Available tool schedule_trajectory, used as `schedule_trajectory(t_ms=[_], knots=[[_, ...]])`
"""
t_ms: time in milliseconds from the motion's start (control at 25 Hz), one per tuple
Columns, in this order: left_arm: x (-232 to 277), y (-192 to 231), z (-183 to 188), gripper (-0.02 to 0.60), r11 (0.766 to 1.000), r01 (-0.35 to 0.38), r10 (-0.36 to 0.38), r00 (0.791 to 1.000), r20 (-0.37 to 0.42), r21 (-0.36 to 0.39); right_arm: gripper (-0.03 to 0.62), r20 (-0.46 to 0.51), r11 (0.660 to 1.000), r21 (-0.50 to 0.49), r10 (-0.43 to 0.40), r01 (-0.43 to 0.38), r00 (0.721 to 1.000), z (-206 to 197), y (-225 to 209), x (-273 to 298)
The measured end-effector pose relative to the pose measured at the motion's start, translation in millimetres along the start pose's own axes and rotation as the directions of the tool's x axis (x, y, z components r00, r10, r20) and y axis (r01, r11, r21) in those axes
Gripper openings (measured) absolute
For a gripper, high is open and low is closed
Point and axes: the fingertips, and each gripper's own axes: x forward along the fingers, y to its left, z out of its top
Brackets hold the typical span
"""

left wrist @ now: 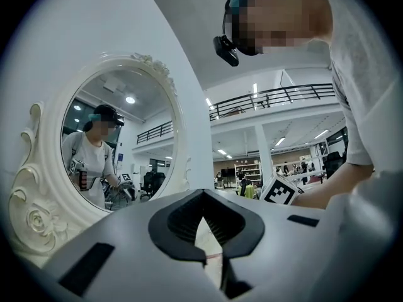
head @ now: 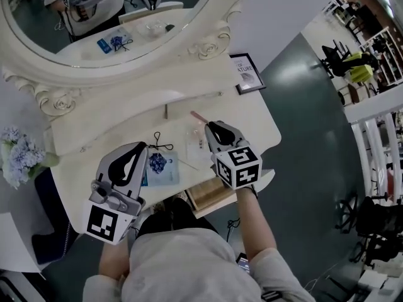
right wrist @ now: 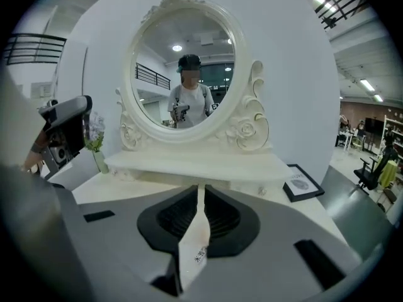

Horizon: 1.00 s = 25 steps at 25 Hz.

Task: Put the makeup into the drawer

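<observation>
My right gripper (head: pixel 210 126) (right wrist: pixel 200 190) is shut on a thin pale makeup stick (right wrist: pixel 194 244) with small print on it. The stick's pinkish end (head: pixel 199 116) pokes out past the tips, over the vanity table top (head: pixel 264 131). Below the table's front edge, just under that hand, the drawer (head: pixel 211 197) stands pulled out, its wooden inside showing. My left gripper (head: pixel 141 147) (left wrist: pixel 203 197) hovers over the left half of the table, its tips together and nothing seen between them. A blue makeup packet (head: pixel 157 165) lies right beside it, and a clear packet (head: pixel 194 141) lies next to the right gripper.
An oval mirror (head: pixel 94 17) in a carved cream frame stands behind a raised shelf (head: pixel 145 109). A black loop of cord (head: pixel 161 145) and a brown stick (head: pixel 166 111) lie on the top. A framed picture (head: pixel 247 73) leans at the right, flowers (head: pixel 19 153) at the left.
</observation>
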Motion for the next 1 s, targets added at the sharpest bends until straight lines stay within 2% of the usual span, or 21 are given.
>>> schedule_trajectory(t_ms=[240,360,640,1000], knots=[[2,2,-10,0.014,1.0,-0.01,0.009,1.0,-0.023,-0.004,0.029,-0.074,1.0,0.018,0.015,-0.014,0.997,-27,-5,18],[2,5,-10,0.014,1.0,-0.021,0.021,1.0,-0.022,-0.003,0.123,-0.117,0.999,0.018,0.028,-0.026,0.993,-37,-6,27],[-2,14,-19,0.014,0.999,-0.048,0.047,0.998,-0.045,-0.016,0.16,-0.202,0.998,0.006,0.057,-0.058,0.978,-59,-3,50],[-9,25,-28,0.014,0.996,-0.081,0.078,0.994,-0.071,-0.03,0.21,-0.323,0.999,-0.045,0.006,-0.022,0.946,-95,-8,73]])
